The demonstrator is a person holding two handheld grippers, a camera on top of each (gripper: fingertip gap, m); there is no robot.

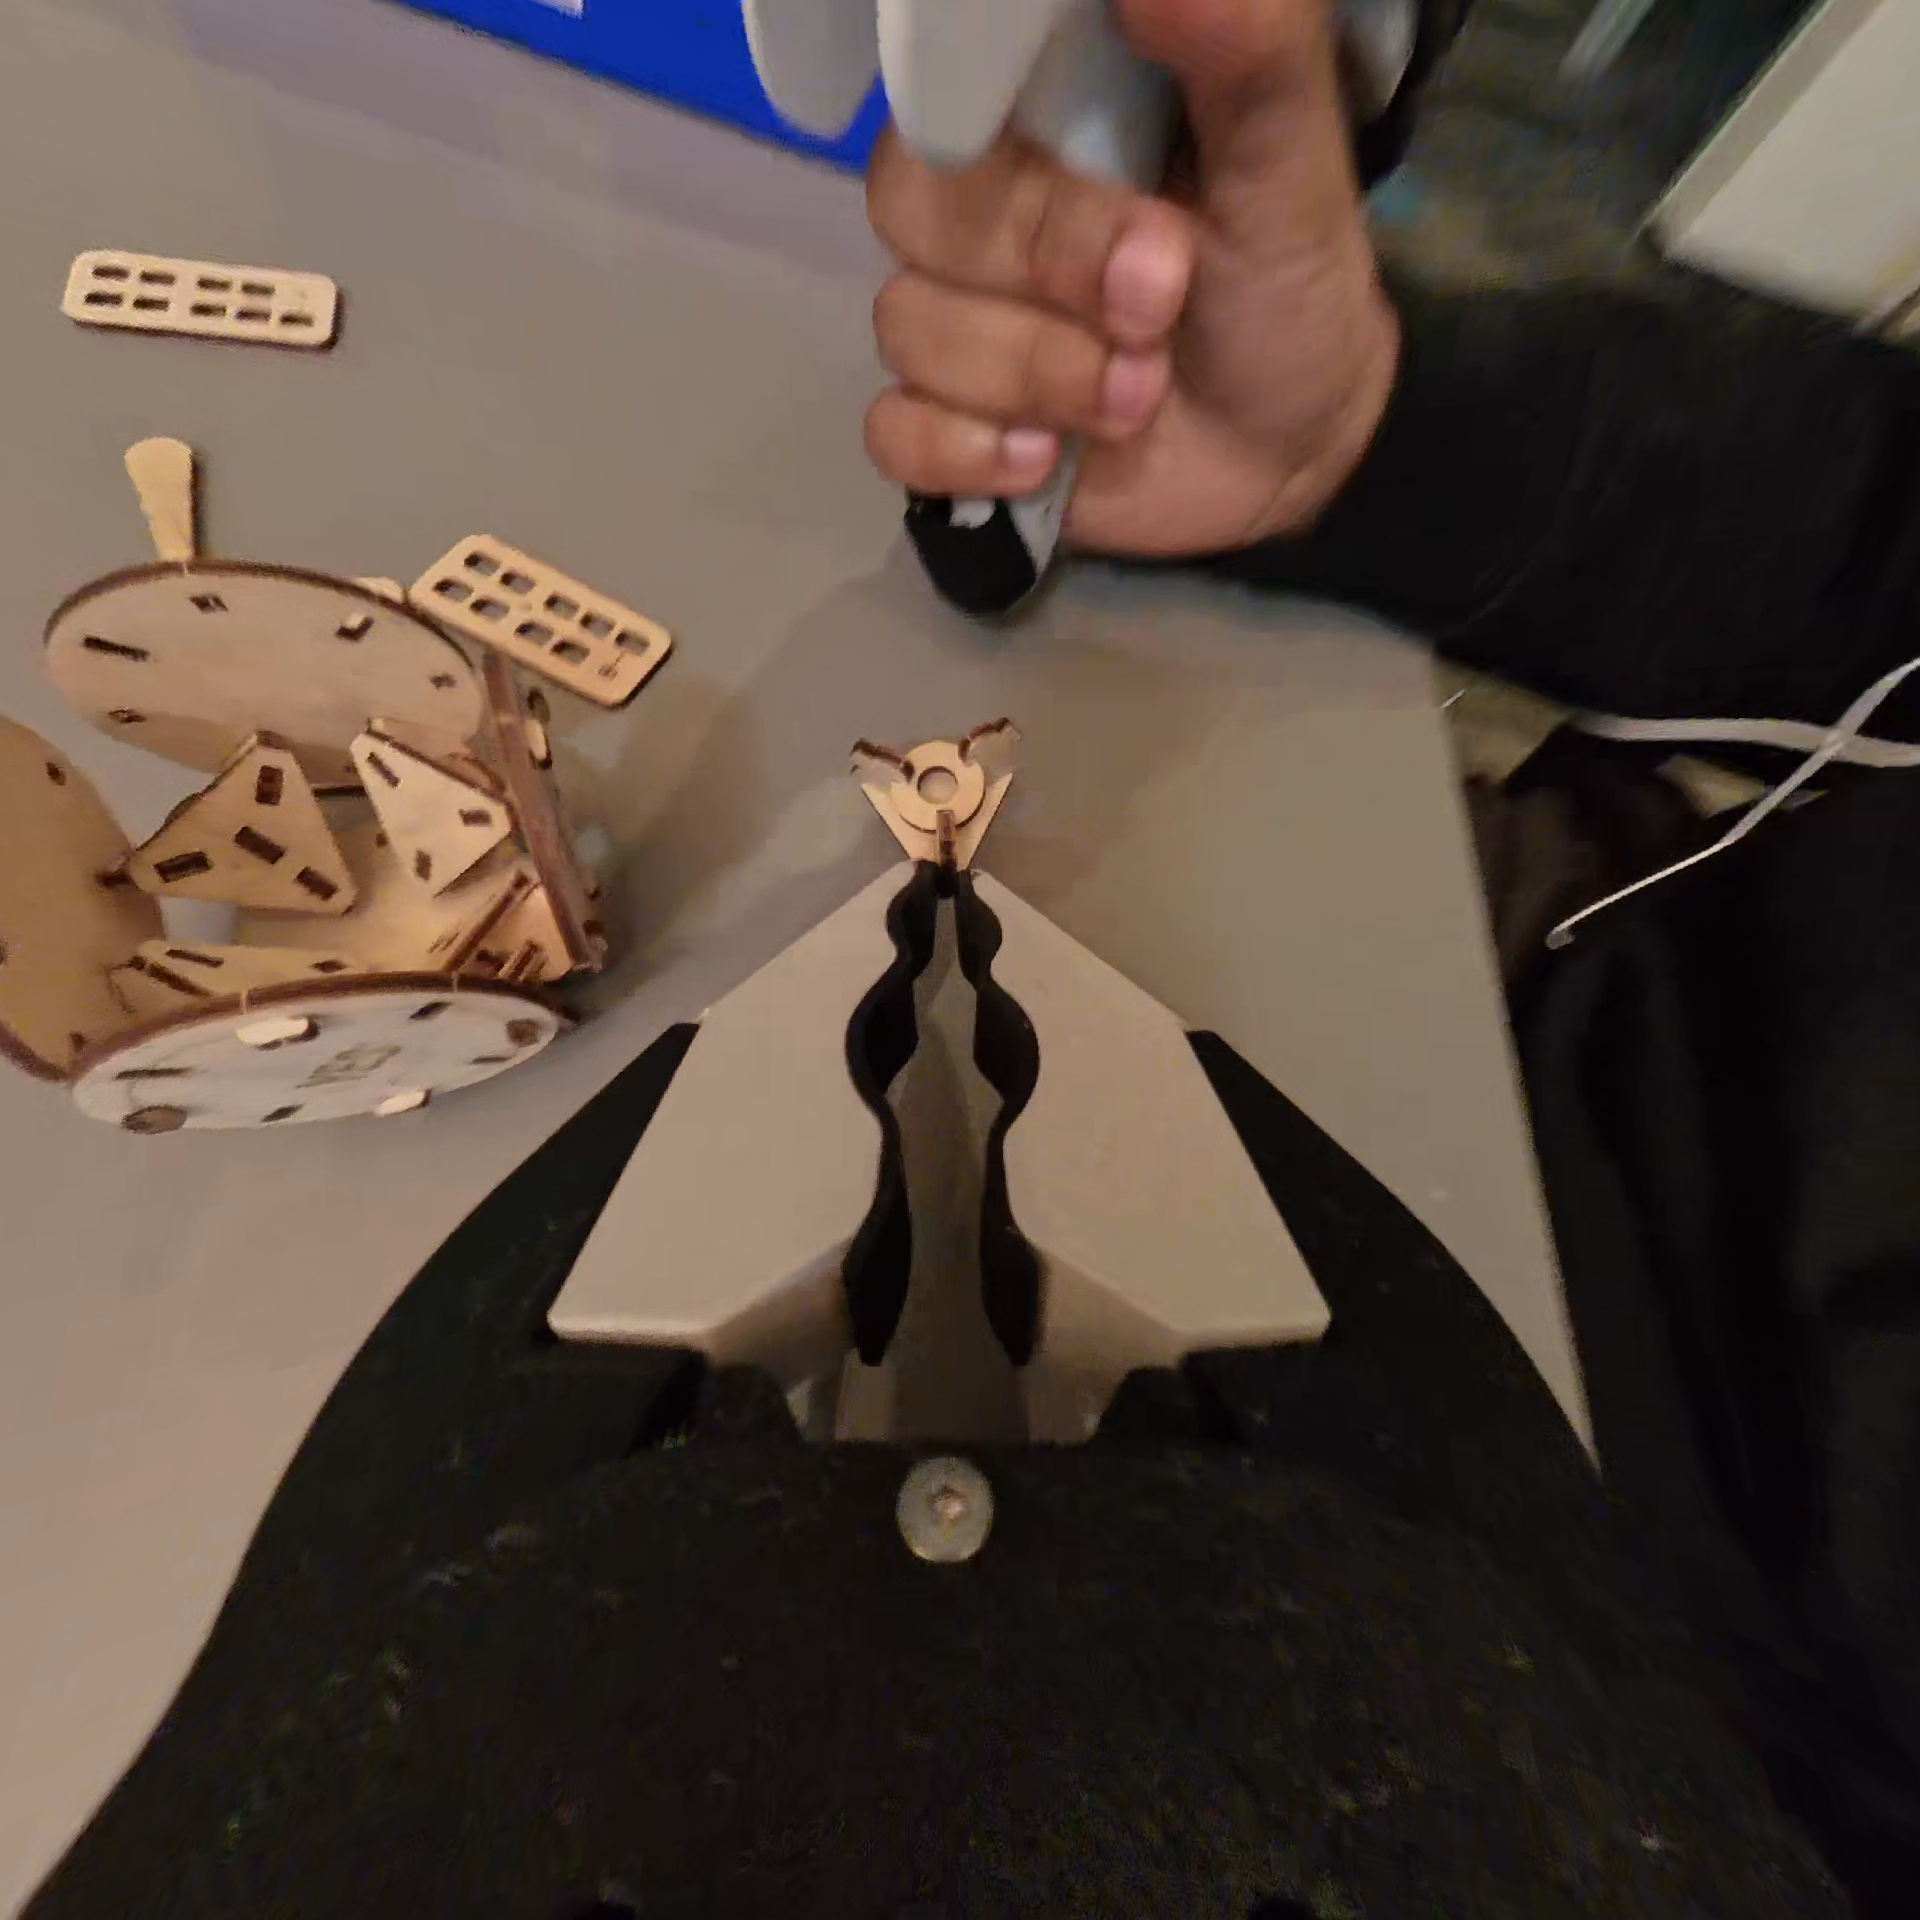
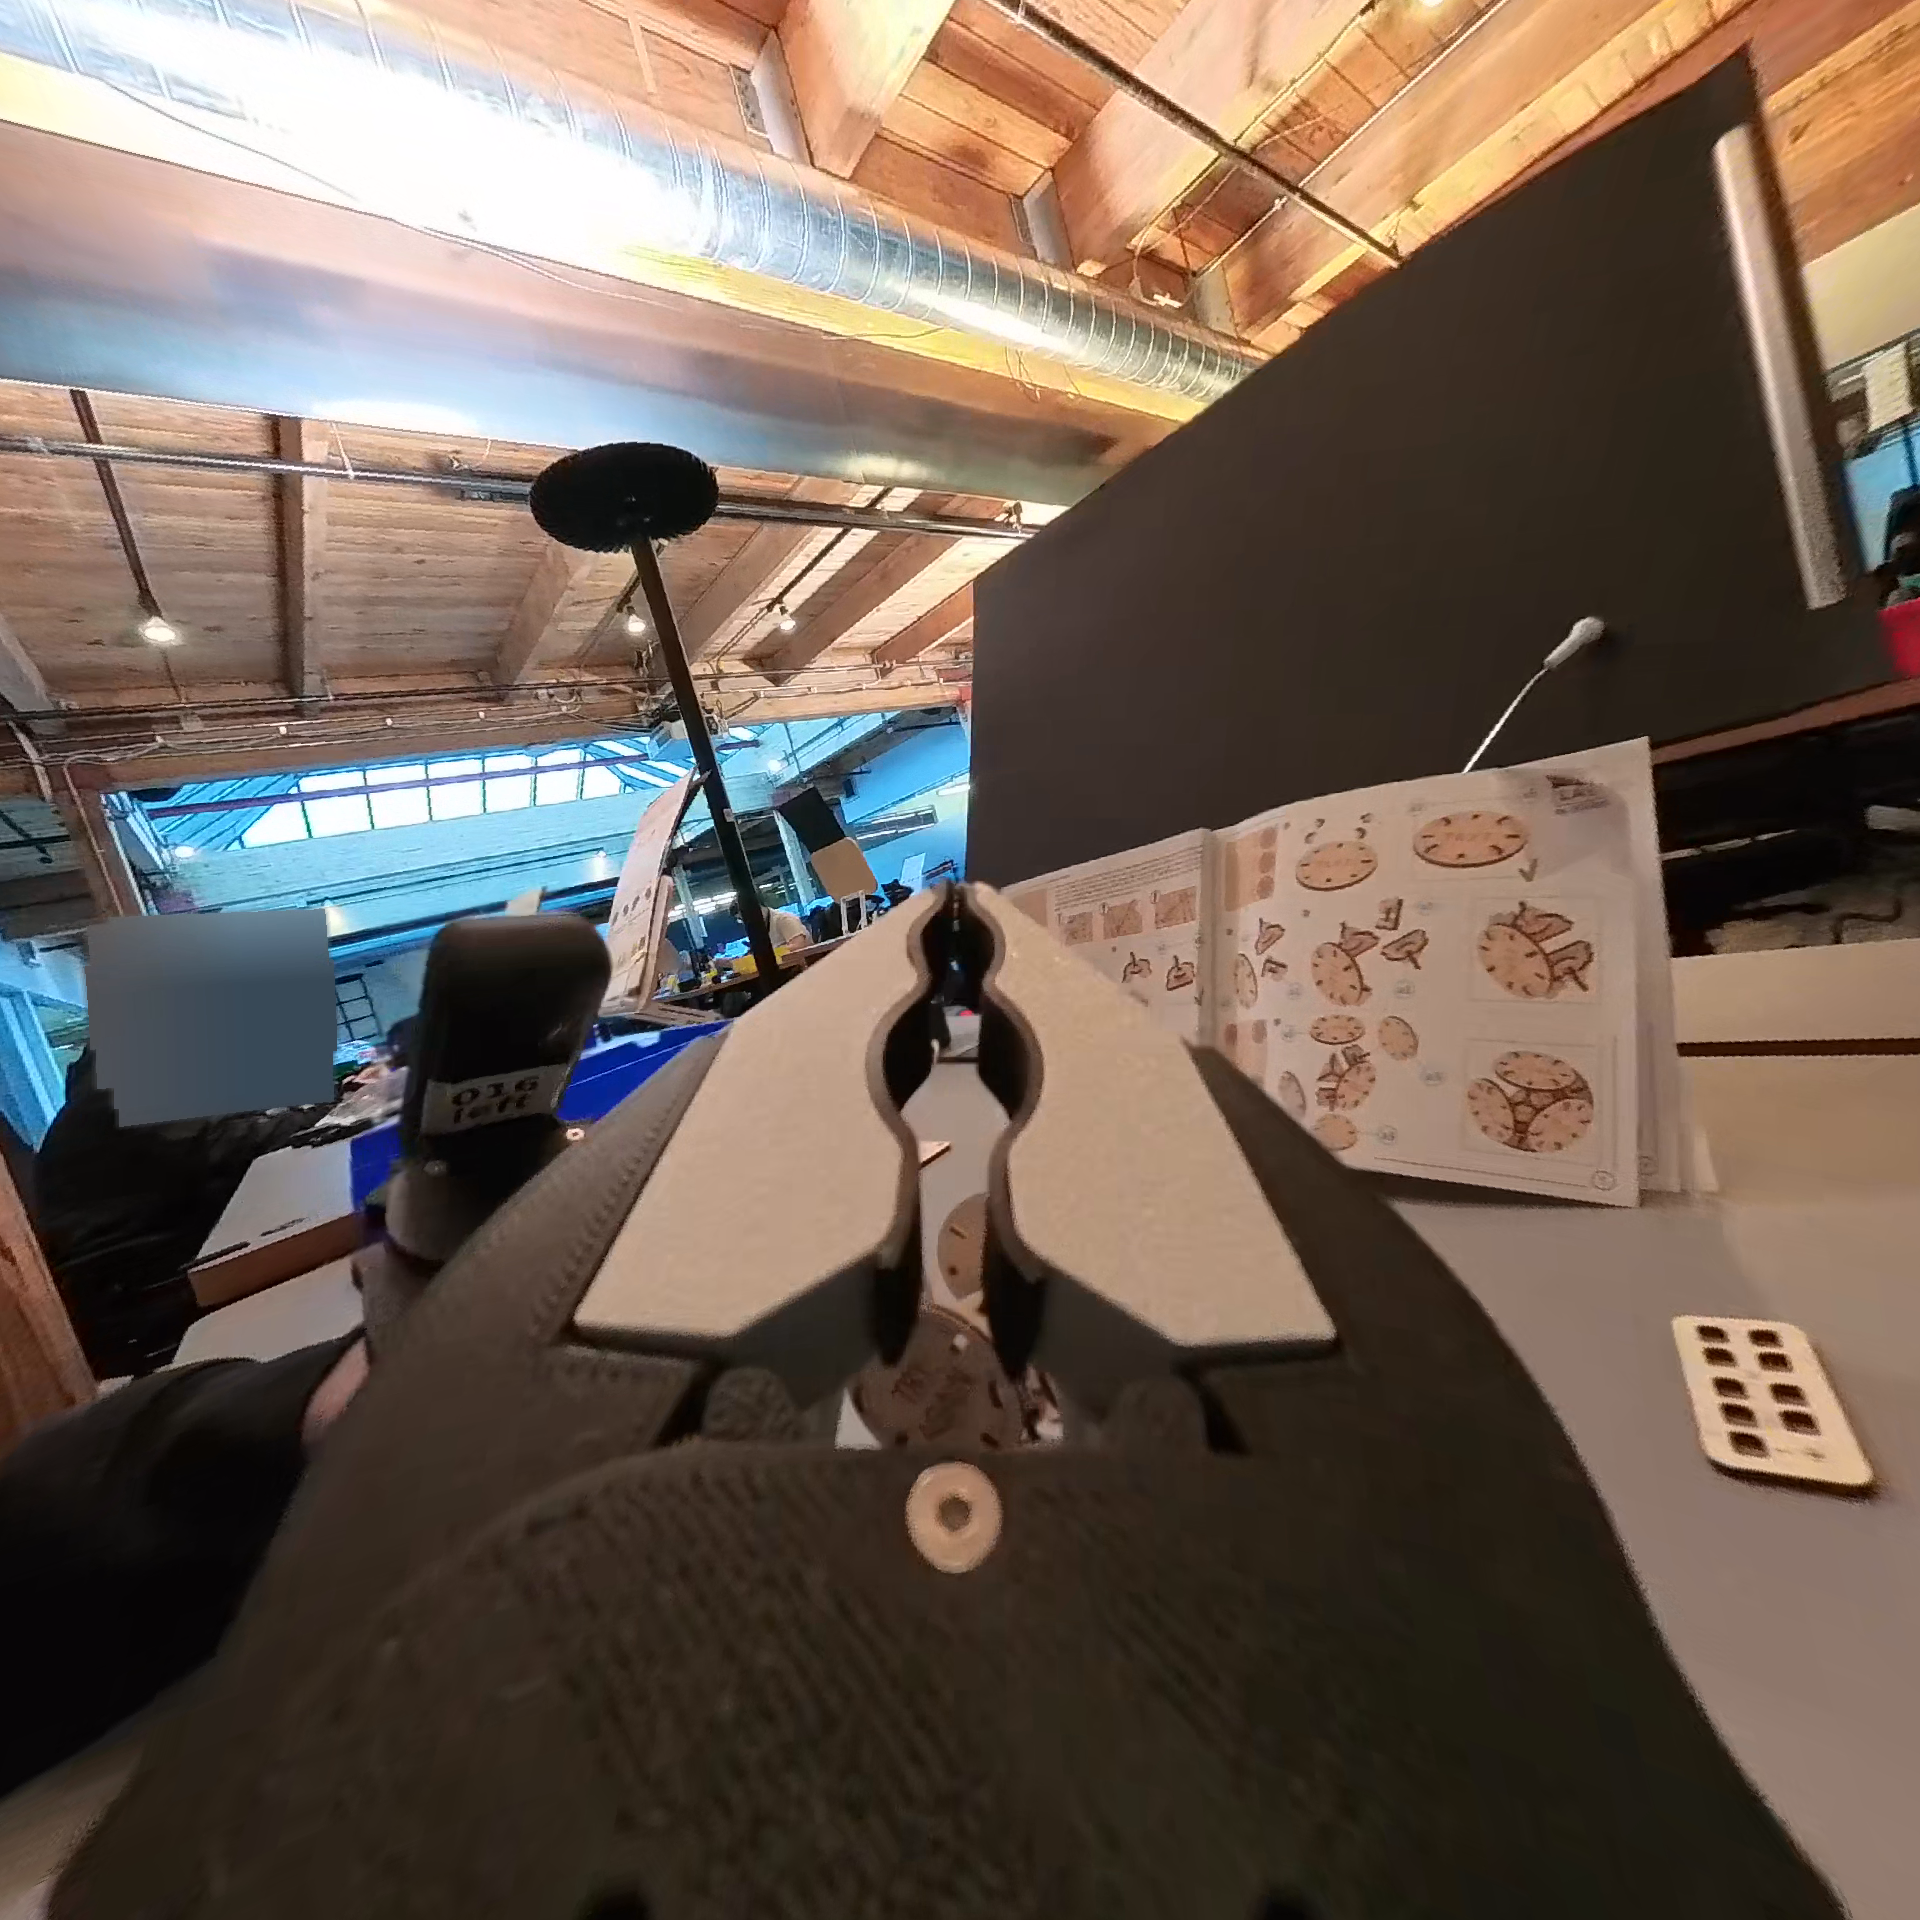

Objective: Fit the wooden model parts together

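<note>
Here the left gripper (image 1: pixel 943 878) is closed, tips pinching the tab of a small three-armed pale plywood piece (image 1: pixel 935 787) over the grey worktop (image 1: pixel 727 364). Left of it lies a part-built plywood disc assembly (image 1: pixel 301 831). The right gripper (image 2: pixel 956 906) is closed on nothing, raised before an open instruction booklet (image 2: pixel 1455 966).

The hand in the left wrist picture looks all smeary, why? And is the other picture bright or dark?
Left wrist view: the hand is smeared by motion blur, while the small wooden piece at the fingertips looks sharp, in dim, warm light. Right wrist view: much brighter; glare washes out the silver duct, and the wide lens bends the ceiling beams.
</note>
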